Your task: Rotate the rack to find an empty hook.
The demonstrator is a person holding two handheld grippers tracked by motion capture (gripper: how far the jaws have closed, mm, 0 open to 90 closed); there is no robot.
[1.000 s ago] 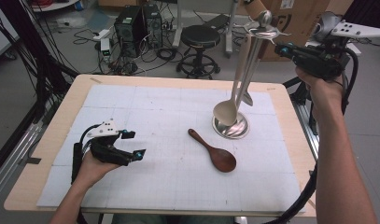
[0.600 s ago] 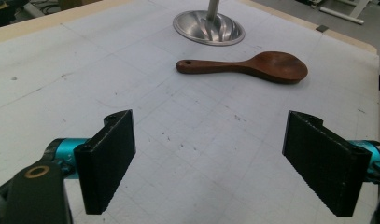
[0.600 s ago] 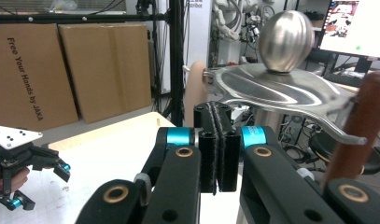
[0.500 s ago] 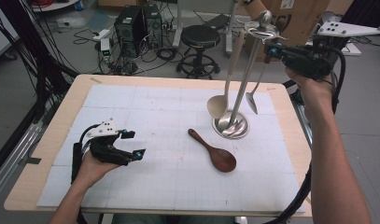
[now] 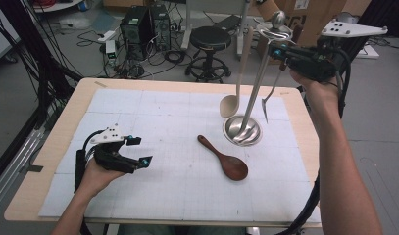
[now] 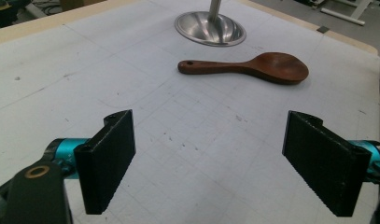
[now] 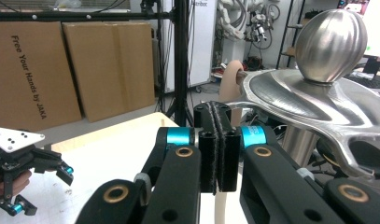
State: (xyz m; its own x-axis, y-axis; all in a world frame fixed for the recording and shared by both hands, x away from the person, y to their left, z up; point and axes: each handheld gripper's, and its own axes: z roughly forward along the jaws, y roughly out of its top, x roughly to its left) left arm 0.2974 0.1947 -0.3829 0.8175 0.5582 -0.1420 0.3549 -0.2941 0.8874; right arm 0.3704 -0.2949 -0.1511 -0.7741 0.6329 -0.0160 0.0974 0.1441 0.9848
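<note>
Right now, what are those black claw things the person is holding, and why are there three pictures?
Those are hand-held grippers: a person squeezes two black jaws to grab things like a robot would. One picture comes from a camera above the table. The other two come from small cameras riding on each gripper, looking along its jaws.

The left gripper rests low over the white mat with its jaws open and nothing between them. The right gripper is up by the top of a shiny metal utensil rack, jaws pressed shut. I can't tell if they pinch anything.

A dark wooden spoon lies on the mat. A beige spoon and a thin metal utensil dangle beside the rack.
</note>
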